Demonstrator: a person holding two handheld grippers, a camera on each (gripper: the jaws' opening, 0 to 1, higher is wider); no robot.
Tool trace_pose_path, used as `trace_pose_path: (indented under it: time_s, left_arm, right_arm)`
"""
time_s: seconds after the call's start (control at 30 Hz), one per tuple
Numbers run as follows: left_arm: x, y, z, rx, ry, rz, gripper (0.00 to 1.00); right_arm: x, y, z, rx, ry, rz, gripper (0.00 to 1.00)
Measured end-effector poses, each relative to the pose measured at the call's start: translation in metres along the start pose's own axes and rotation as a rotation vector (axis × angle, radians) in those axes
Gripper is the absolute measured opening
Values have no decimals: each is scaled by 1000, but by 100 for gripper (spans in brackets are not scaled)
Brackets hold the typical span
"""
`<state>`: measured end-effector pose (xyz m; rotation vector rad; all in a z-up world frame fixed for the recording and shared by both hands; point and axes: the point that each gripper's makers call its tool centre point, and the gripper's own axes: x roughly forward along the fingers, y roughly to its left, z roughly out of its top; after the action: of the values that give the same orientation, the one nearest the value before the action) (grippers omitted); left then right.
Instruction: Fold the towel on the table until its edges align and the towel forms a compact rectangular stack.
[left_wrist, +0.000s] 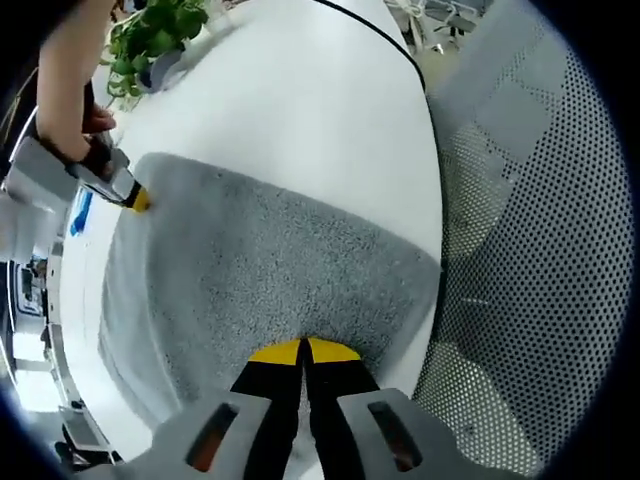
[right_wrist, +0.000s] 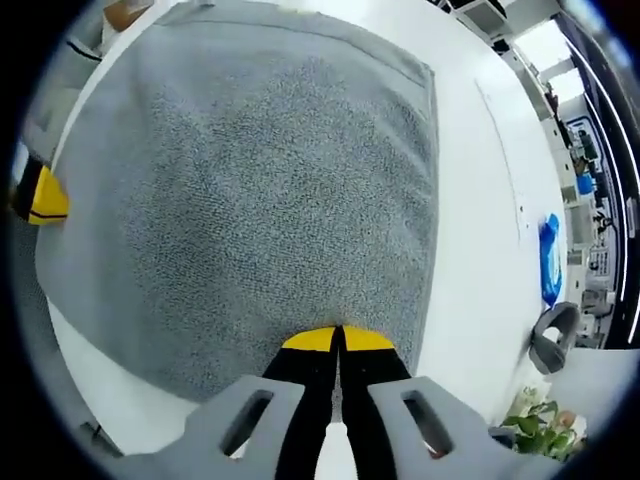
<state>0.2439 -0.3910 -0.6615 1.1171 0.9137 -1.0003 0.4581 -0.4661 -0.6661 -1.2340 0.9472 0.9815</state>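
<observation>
A grey terry towel (left_wrist: 250, 270) (right_wrist: 260, 180) lies spread on the white table (left_wrist: 300, 100) (right_wrist: 480, 200). In the left gripper view, my left gripper (left_wrist: 303, 350) is shut with its yellow tips pinching the towel's near edge, close to the table's edge. My right gripper (left_wrist: 137, 198), held by a hand, pinches the towel's far left corner there. In the right gripper view, my right gripper (right_wrist: 337, 340) is shut on the towel's near edge. The left gripper's yellow tip (right_wrist: 45, 195) shows at the towel's left border.
A potted green plant (left_wrist: 155, 35) (right_wrist: 535, 425) stands on the table beyond the towel. A blue item (right_wrist: 550, 260) and a dark object (right_wrist: 550, 340) lie to the side. A perforated mesh chair (left_wrist: 530, 250) stands right beside the table edge.
</observation>
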Motion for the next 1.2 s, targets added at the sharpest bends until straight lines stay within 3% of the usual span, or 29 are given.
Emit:
trace_pose_path:
  time_s: [0.1,0.23,0.43,0.53,0.8,1.2]
  left_arm:
    - [-1,-1,-2,4,17,3,1]
    - [-1,-2,-5,43,35,13,1]
    - [-1,-1,-6,21,42,10,1]
    - [-1,-2,-10,96,83,18,1]
    - [-2,0,-13,41,76,7,1]
    - [-2,1,-22,25,161,6,1]
  right_arm:
    - [-1,3,-5,62,-11,13,0]
    - [-3,8,-13,81,-5,18,0]
    - [-4,11,-20,121,-16,14,0]
    - [-6,15,-24,128,-5,23,0]
    - [-8,21,-32,145,16,23,0]
    - [-12,29,-41,202,38,42,0]
